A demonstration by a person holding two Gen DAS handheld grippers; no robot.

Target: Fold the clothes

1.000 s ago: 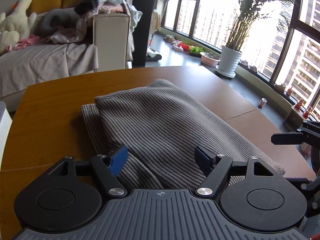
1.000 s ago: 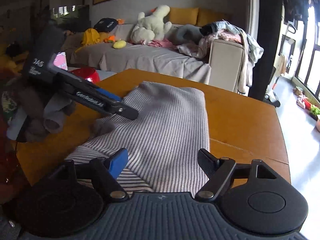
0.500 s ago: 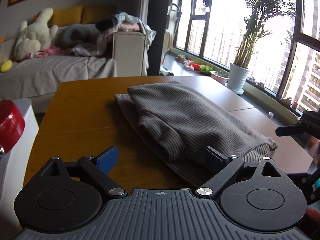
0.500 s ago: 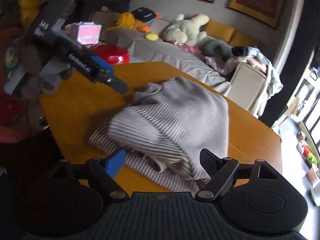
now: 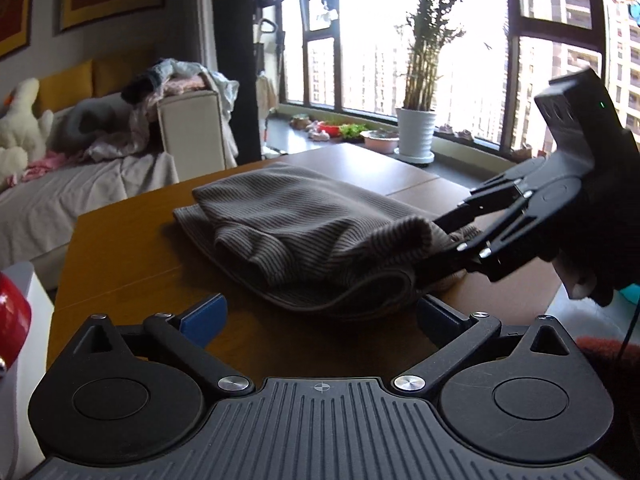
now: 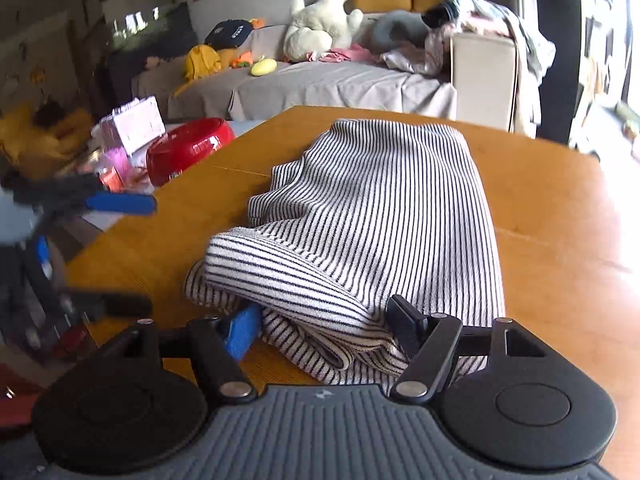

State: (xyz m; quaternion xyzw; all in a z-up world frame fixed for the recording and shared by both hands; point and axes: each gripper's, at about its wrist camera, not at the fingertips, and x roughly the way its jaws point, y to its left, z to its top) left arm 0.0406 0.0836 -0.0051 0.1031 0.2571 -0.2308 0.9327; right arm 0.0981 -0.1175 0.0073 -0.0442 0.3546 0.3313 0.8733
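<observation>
The striped top (image 6: pixel 384 216) lies bunched on the wooden surface (image 6: pixel 552 200). The right gripper (image 6: pixel 324 330) has its jaws around the near fold, seemingly pinching it for folding. The left gripper (image 5: pixel 320 314) waits beside, jaws wide, empty.

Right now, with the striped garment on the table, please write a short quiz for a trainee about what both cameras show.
1. True or false: the left hand-held gripper is clamped on the garment.
2. Which hand-held gripper has cloth between its fingers?
A. left
B. right
C. neither
3. Fill in: beside the table, at its left edge in the right wrist view, stands a red ____.

Key:
1. False; it is open, just short of the cloth edge.
2. B
3. Bowl
</observation>
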